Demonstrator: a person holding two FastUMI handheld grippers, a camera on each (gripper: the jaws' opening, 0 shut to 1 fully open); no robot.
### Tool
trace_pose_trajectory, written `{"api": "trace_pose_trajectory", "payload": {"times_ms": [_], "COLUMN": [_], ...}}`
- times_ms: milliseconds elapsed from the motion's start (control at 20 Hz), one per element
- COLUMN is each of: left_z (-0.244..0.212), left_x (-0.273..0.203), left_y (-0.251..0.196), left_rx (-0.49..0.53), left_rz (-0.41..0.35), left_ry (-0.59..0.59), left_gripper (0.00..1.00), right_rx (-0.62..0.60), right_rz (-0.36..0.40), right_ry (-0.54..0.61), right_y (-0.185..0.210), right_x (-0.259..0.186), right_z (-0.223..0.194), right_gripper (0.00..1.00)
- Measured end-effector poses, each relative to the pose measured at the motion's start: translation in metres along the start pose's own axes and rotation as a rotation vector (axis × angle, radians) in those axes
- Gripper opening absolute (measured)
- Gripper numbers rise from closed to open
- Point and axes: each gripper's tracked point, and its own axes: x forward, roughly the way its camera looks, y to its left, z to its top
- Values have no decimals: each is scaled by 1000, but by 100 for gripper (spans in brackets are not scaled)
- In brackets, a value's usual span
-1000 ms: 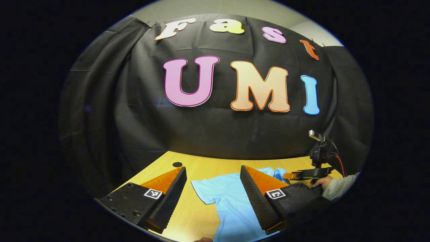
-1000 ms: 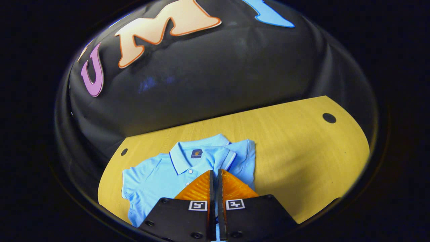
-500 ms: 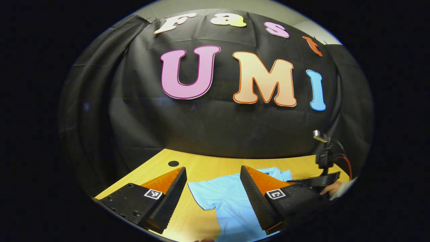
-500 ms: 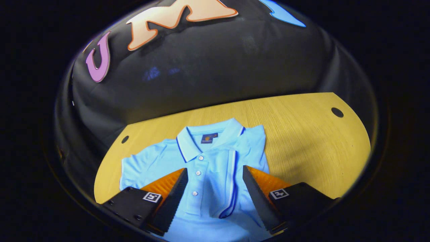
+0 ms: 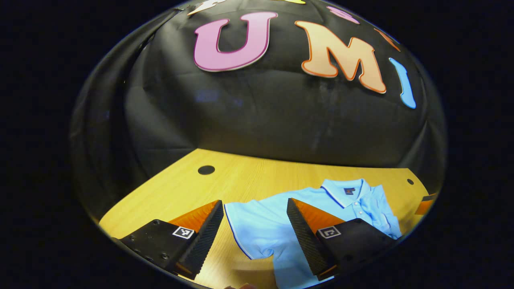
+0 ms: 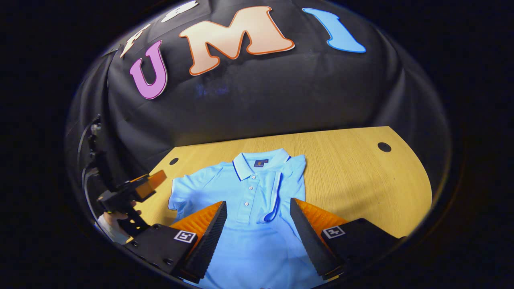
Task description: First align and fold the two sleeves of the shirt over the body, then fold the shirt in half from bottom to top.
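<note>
Since a second ago your right tongs [image 6: 257,208] have gone from closed to spread wide, and they now hang over the shirt [image 6: 249,200] with nothing between the fingers. One sleeve [image 6: 281,188] already lies folded over the body, right of the buttons in the right gripper view; the other sleeve [image 6: 188,188] is still spread flat toward the left of that frame. Your left tongs [image 5: 255,208] have tipped down, so the shirt's collar [image 5: 341,188] now shows at the lower right of the left gripper view. They are wide open too, holding nothing, with the flat sleeve [image 5: 249,224] lying on the surface [image 5: 241,176] between their fingers at the bottom centre; you cannot tell from here whether the tips touch the cloth. In the right gripper view the left tongs [image 6: 150,182] sit at the lower left, beside the shirt's edge, gripped by your hand [image 6: 116,216].
</note>
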Motion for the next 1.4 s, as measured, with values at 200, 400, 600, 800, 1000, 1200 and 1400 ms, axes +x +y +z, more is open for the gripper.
{"api": "trace_pose_trajectory", "payload": {"times_ms": [200,400,600,800,1000,1200,1400], "left_z": [-43,-64,-65,-61,-36,-12,-30], "left_x": [27,34,34,37,26,9,6], "left_y": [6,9,0,-22,-44,-108,-165], "left_rx": [-2,-4,10,-54,-20,37,62], "left_rz": [13,35,-12,-67,-89,-212,-287], "left_ry": [120,190,208,190,157,132,177], "left_gripper": [95,96,90,1,0,0,0], "right_rx": [-8,28,34,40,46,68,55], "right_rz": [-28,-32,-33,-49,-64,-71,-73], "right_ry": [10,1,-1,-18,-35,-35,-40], "right_y": [-14,-21,-26,-40,-51,-56,-54], "right_x": [-17,-28,-38,-48,-59,-65,-66], "right_z": [-6,-2,-4,-6,-8,-14,-20], "right_gripper": [98,98,98,98,98,98,98]}}
